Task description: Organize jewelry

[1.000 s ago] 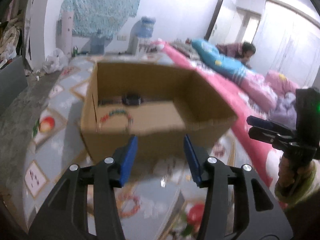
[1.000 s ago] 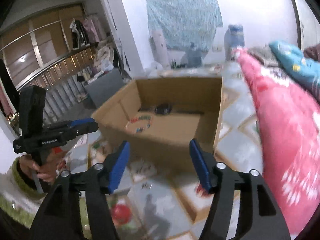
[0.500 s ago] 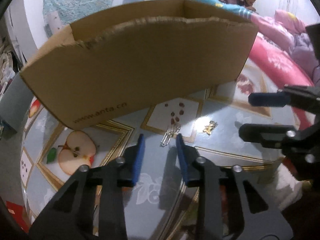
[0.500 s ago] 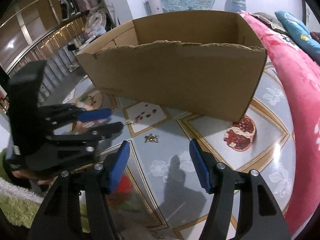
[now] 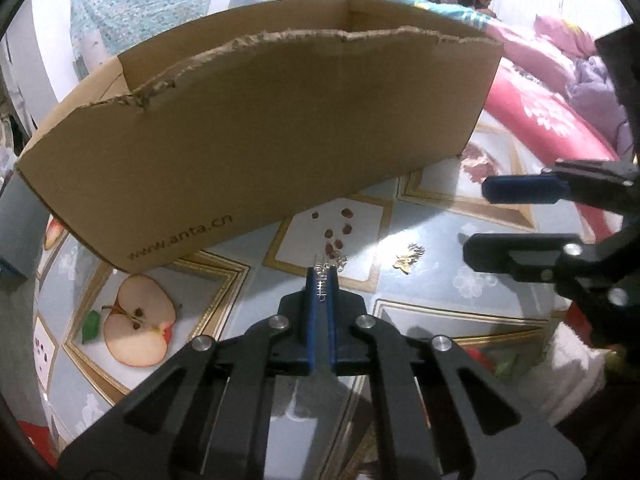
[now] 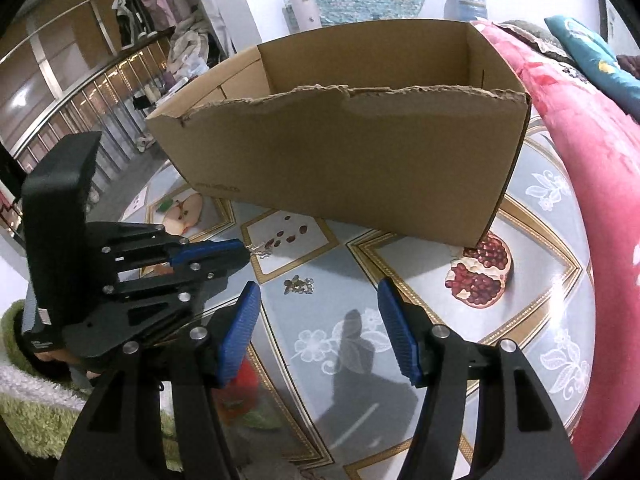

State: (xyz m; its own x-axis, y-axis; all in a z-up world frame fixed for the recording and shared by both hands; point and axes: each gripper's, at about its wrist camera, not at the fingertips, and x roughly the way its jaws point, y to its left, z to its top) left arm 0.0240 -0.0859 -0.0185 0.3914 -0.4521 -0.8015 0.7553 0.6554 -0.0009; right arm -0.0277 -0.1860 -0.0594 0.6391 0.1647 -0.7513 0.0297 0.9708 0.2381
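Home bedroom: bed quilt (image 6: 600, 152), hanging clothes (image 6: 136, 16).

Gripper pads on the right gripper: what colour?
Blue, ribbed pads on black arms; clearest in the right wrist view.

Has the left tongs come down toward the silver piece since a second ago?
Yes. Left tongs dropped from above the cardboard box to the tablecloth before it, shut on the silver jewelry.

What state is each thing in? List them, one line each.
Left hand-held gripper: shut on the silver jewelry piece.
Silver jewelry piece: pinched at the blue pads, one end trailing on the tablecloth.
Right hand-held gripper: open, nothing between its jaws.
Gold jewelry piece: lying loose on the tablecloth, untouched.
Cardboard box: open-topped, near rim torn.
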